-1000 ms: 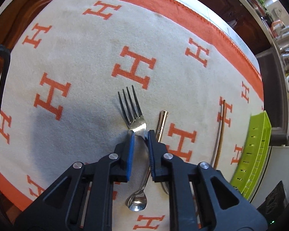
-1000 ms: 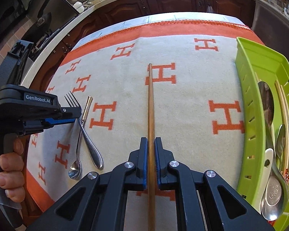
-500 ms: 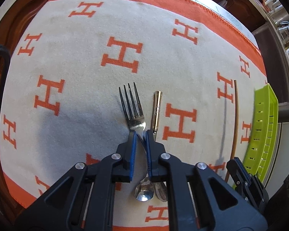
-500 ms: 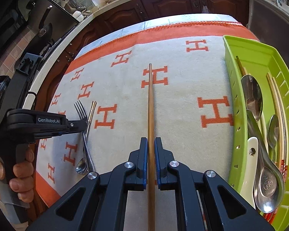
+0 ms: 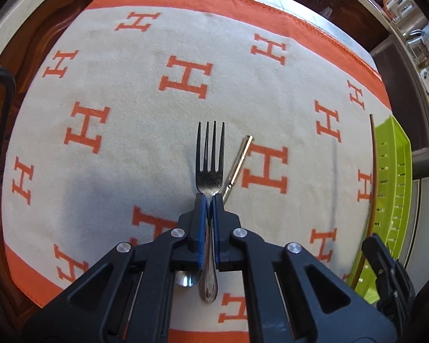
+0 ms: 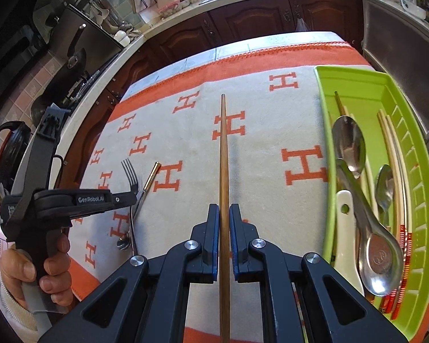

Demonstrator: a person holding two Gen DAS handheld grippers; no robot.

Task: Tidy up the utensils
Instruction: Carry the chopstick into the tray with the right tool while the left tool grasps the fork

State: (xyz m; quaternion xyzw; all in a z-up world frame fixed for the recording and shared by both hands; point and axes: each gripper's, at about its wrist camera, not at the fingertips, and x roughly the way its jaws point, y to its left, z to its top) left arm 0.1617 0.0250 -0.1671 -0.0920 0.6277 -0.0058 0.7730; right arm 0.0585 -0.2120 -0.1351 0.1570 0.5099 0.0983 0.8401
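A steel fork (image 5: 210, 157) points away from me, its neck between the blue pads of my left gripper (image 5: 209, 200). The jaws are closing and press on it. The fork's handle runs back between the fingers. Beside it, a small spoon with a gold handle (image 5: 238, 163) lies on the cloth. In the right wrist view my right gripper (image 6: 223, 208) is shut on a long brown chopstick (image 6: 223, 148) held above the cloth. The left gripper (image 6: 134, 193) and fork (image 6: 130, 171) show at the left there. The green tray (image 6: 326, 143) stands to the right.
A white cloth with orange H marks (image 6: 271, 143) covers the table. The tray holds steel spoons (image 6: 349, 143), a white ceramic spoon (image 6: 344, 228) and pale chopsticks (image 6: 391, 148). A person's hand (image 6: 54, 263) grips the left tool. Dark cabinets and a counter lie beyond the table's far edge.
The left jaws have narrowed onto the fork's neck, and the fork now lines up with the fingers, apart from the small spoon. The right gripper has risen with the chopstick.
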